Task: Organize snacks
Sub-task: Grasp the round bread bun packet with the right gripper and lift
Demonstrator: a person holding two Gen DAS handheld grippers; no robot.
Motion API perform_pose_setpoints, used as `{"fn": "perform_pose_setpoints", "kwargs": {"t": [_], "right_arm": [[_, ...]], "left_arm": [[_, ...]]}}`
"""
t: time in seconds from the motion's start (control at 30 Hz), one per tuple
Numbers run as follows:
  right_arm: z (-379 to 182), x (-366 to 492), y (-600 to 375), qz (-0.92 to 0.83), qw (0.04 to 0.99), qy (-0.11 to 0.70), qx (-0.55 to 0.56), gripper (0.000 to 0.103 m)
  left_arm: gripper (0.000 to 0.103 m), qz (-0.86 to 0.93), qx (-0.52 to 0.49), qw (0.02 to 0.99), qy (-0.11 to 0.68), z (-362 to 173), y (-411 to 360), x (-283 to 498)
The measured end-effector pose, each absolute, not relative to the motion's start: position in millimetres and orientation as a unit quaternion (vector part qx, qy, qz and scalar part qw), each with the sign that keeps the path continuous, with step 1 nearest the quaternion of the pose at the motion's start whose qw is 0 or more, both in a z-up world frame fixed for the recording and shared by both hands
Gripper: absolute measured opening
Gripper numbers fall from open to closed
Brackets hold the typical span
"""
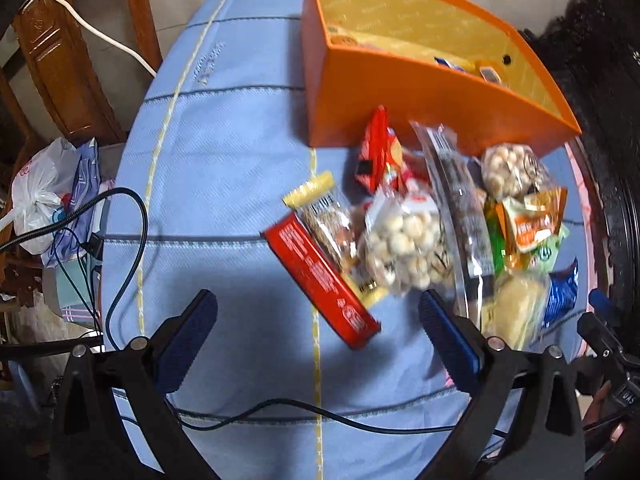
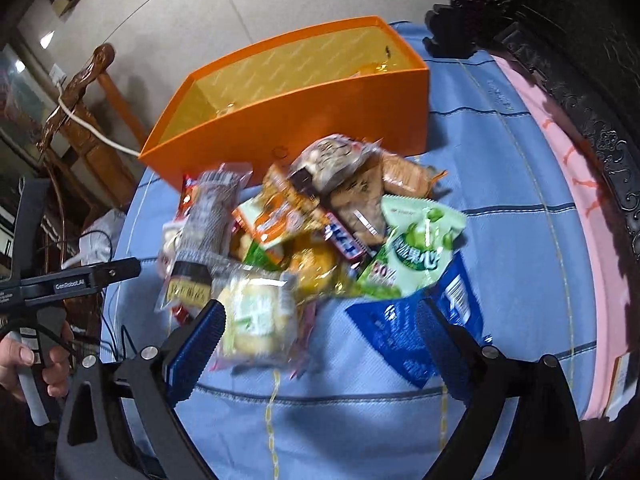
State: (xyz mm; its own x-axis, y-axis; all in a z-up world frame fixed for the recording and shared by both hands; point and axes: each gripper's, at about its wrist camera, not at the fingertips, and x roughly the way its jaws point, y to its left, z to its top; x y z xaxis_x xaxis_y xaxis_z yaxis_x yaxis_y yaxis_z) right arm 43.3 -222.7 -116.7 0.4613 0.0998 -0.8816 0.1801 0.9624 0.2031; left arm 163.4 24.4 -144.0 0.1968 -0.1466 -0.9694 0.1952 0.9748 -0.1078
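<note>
A pile of snack packets lies on the blue cloth in front of an orange box (image 1: 420, 96) (image 2: 304, 120) that holds a few packets. In the left wrist view my left gripper (image 1: 320, 312) stands open above the cloth, with the near end of a red snack box (image 1: 320, 276) between its fingers and a clear bag of white balls (image 1: 400, 244) just beyond. In the right wrist view my right gripper (image 2: 320, 320) is open over the pile's near edge, a pale cake packet (image 2: 256, 320) by its left finger and a blue packet (image 2: 416, 320) by its right. A green packet (image 2: 420, 248) lies behind.
A black cable (image 1: 320, 420) crosses the cloth near the left gripper. Dark carved furniture (image 2: 580, 80) borders the table on the right, wooden chairs (image 1: 60, 60) and a white plastic bag (image 1: 40, 192) on the left. A hand (image 2: 24, 360) holds the other gripper's handle.
</note>
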Motion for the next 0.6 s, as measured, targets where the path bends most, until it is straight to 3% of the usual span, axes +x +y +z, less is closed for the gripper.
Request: {"fn": "perform_pose_setpoints", "kwargs": {"t": [0.6], "right_arm": [[-154, 65, -165, 0.015, 0.828, 0.554, 0.087, 0.095]], "left_arm": [[0.099, -0.115, 0.030, 0.770, 0.627, -144, 41, 140]]}}
